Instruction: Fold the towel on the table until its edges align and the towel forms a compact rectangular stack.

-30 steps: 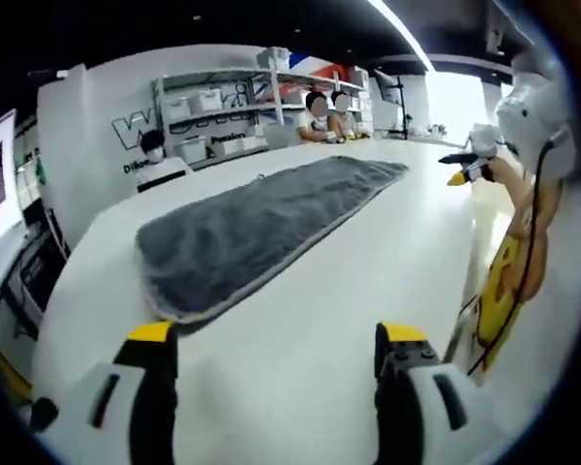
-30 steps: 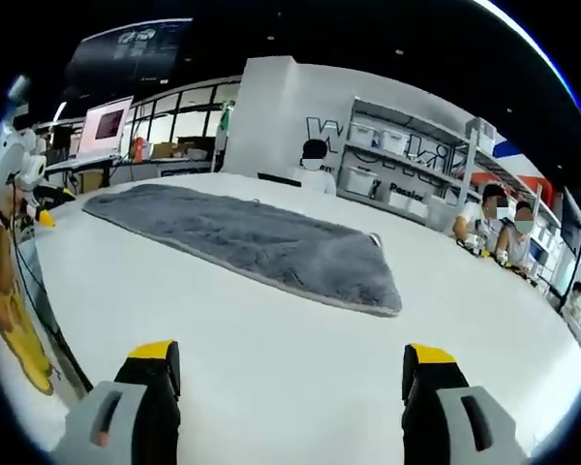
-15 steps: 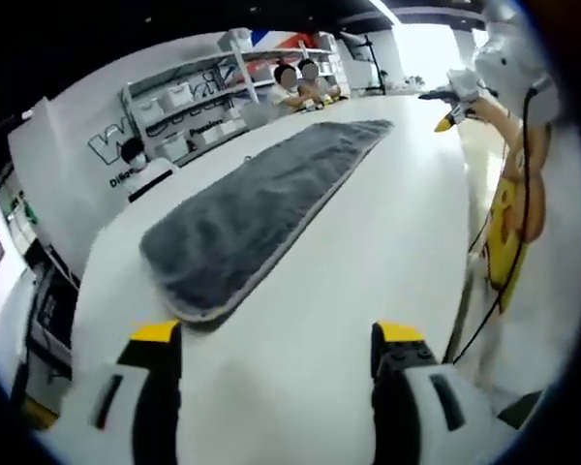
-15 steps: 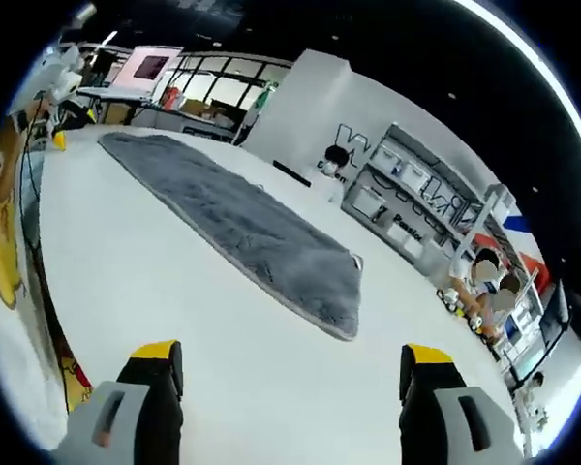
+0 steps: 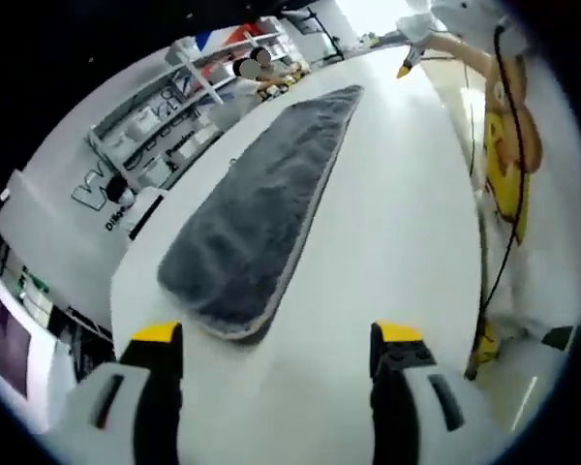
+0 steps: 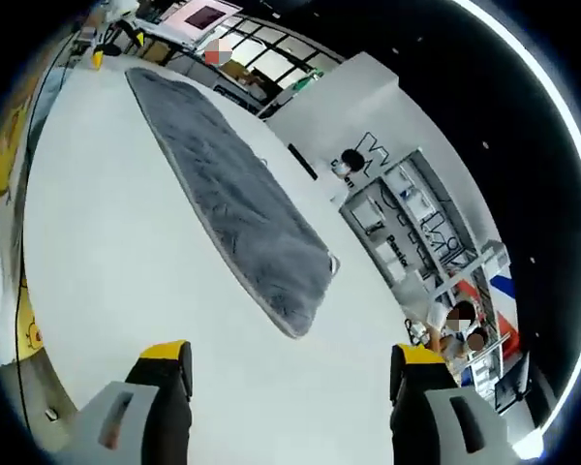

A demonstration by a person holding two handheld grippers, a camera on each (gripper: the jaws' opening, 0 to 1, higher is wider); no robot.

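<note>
Towel [image 5: 257,218]: lies flat and full length on the table [image 5: 397,213], a long narrow strip, not yet folded. In the right gripper view [image 6: 234,199] it runs away from the near short end toward the far side.

Handling: judged soft, limp and light. It should drape and sag when lifted, and a single-point lift would let it droop, so both near corners want lifting together. The pile looks plush enough to drag on the smooth top rather than slide freely.

Where to hold: the two corners of a short end, pinching the hem. The left gripper faces one short end, the right gripper the other; the nearest corner sits just ahead of each pair of jaws.

Look: dark grey, fuzzy nap, with a paler stitched border all round. Corners rounded. A small loop or tag seems to sit at one long edge, too small to be sure.

Left gripper [image 5: 276,339]: jaws spread wide, holding nothing, above bare table just short of the towel's end.

Right gripper [image 6: 289,354]: jaws likewise spread and empty, near the opposite end, apart from it.

Table: white, smooth, broad.

Surroundings: shelving [image 5: 155,126] with bins against a white wall, and seated people beyond the table.
</note>
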